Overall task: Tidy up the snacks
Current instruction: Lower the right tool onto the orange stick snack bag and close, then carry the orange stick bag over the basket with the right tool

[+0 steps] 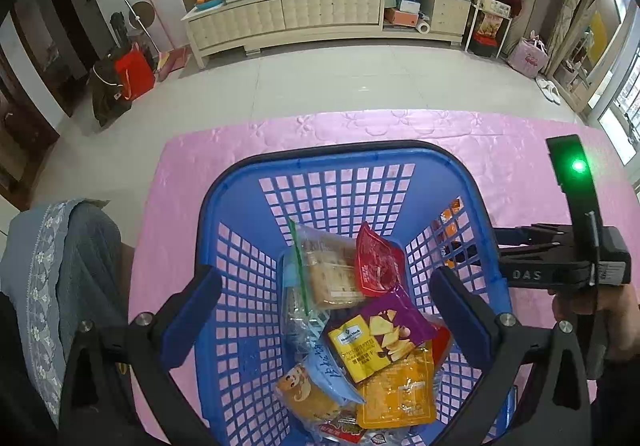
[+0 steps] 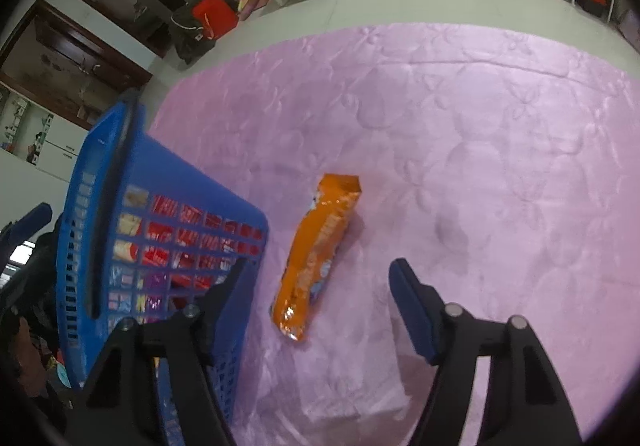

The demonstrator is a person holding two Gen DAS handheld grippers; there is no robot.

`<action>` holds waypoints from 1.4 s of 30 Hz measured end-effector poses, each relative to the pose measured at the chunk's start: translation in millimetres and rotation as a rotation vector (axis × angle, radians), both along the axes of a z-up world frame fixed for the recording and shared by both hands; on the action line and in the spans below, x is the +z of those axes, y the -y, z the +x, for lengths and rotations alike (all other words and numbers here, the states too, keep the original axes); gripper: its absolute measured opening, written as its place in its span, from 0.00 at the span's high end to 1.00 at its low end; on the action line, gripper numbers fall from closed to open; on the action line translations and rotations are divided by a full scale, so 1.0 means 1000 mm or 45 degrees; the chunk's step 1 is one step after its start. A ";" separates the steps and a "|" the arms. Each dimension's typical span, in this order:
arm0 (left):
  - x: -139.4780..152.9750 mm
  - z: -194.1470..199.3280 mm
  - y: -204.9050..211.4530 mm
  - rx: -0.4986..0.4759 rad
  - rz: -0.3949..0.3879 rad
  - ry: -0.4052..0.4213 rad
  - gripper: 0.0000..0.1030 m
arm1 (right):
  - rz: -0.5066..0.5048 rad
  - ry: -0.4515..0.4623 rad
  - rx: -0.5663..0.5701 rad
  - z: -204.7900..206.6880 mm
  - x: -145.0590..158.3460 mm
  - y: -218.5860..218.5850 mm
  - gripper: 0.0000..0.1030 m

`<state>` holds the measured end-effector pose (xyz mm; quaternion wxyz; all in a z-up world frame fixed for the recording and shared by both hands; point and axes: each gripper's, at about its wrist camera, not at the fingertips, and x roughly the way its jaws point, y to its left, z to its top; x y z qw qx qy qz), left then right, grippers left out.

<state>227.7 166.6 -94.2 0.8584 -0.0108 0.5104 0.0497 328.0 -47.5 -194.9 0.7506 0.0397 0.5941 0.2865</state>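
Note:
A blue plastic basket point(image 1: 336, 161) stands on the pink tablecloth point(image 1: 360, 121) and holds several snack packets, among them a red pouch point(image 1: 376, 266), a cracker bag point(image 1: 328, 274) and a purple and yellow pack point(image 1: 380, 338). My left gripper point(image 1: 324, 306) hovers open and empty over the basket. In the right wrist view an orange snack packet point(image 2: 316, 254) lies on the tablecloth point(image 2: 480, 125) just right of the basket point(image 2: 100, 181). My right gripper point(image 2: 320, 286) is open above the packet's near end, not touching it. The right gripper also shows in the left wrist view point(image 1: 560, 266).
A long cream cabinet point(image 1: 320, 9) stands across the tiled floor beyond the table's far edge. A grey cloth-covered object point(image 1: 60, 286) sits at the table's left. Bags point(image 1: 120, 81) lie on the floor at the left.

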 end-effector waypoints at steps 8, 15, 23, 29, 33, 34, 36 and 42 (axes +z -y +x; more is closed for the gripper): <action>-0.003 0.001 0.001 -0.010 0.006 -0.003 0.00 | 0.009 -0.018 0.010 -0.002 -0.008 -0.002 0.59; -0.004 -0.002 -0.002 -0.002 -0.013 -0.009 0.00 | -0.011 0.013 0.027 -0.012 -0.004 -0.001 0.76; 0.006 -0.018 -0.001 -0.014 -0.031 0.028 0.00 | -0.020 0.073 0.018 -0.030 0.025 0.018 0.79; 0.020 -0.036 0.002 -0.004 -0.064 0.066 0.00 | -0.013 0.145 0.019 -0.054 0.066 0.035 0.79; 0.032 -0.053 0.009 -0.024 -0.076 0.103 0.00 | 0.011 0.210 0.024 -0.073 0.101 0.040 0.79; 0.035 -0.057 0.010 -0.026 -0.071 0.109 0.00 | 0.019 0.224 0.028 -0.078 0.109 0.041 0.79; 0.041 -0.063 0.013 -0.030 -0.062 0.121 0.00 | 0.032 0.260 0.041 -0.091 0.126 0.043 0.79; 0.066 -0.090 0.020 -0.055 -0.038 0.190 0.00 | 0.076 0.324 0.051 -0.122 0.166 0.038 0.79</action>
